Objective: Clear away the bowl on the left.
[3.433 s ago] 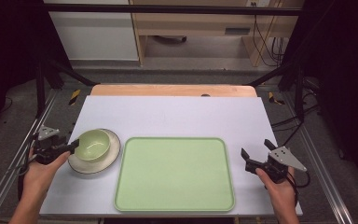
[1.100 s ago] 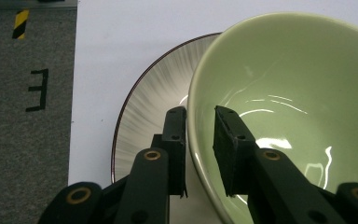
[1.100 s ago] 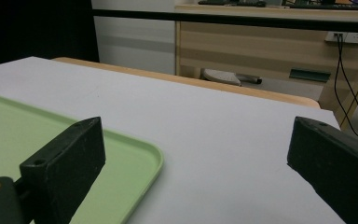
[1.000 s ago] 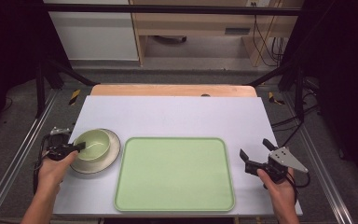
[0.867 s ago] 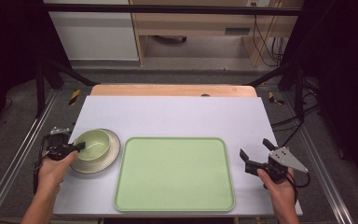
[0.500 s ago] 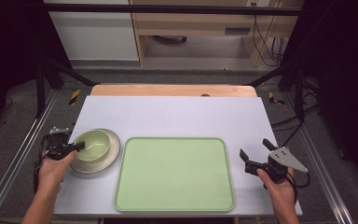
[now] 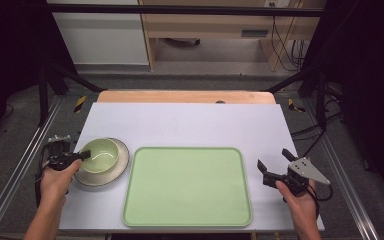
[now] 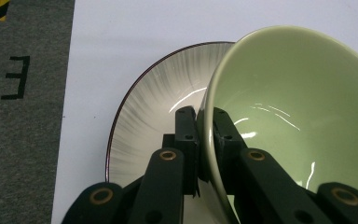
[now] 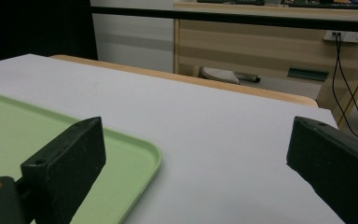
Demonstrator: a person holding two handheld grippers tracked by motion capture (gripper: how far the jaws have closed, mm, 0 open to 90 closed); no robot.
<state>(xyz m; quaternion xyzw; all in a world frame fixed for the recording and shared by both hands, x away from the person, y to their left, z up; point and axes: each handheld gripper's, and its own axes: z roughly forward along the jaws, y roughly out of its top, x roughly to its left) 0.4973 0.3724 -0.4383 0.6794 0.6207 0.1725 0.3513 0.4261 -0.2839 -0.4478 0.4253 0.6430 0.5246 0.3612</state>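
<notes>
Fingers of the left gripper [image 8: 204, 119] are pinching the near rim of the green bowl [image 8: 289, 112], 1 finger sitting outside the wall and the other inside it, with the wall clamped tight between the 2 pads. The jaws have just been closing the last bit onto that rim. In the high view the left gripper [image 7: 82, 156] is reaching in from the bowl's left side, and the person's left hand [image 7: 57, 175] is wrapping the gripper body just behind it.

Under the fingers, the bowl [image 7: 100, 154] is sitting on a pale ribbed plate [image 8: 144, 116] with a thin dark edge; in the left gripper view the plate is spreading out to the left of the outer finger, and the bowl is looking tilted up off it on that side. Beyond the bowl, away from the fingers, the green tray [image 7: 187, 186] is lying flat on the white table [image 7: 180, 125], just beside the plate [image 7: 122, 167] and not clearly touching it.

Jaws of the right gripper [image 7: 271, 167] are standing wide apart with nothing between them, held by the right hand [image 7: 300, 197] well to the right of the tray. Between and below those 2 fingers, the right gripper view is showing bare table, with the tray's corner [image 9: 140, 154] lying just past the left finger [image 9: 67, 158].
</notes>
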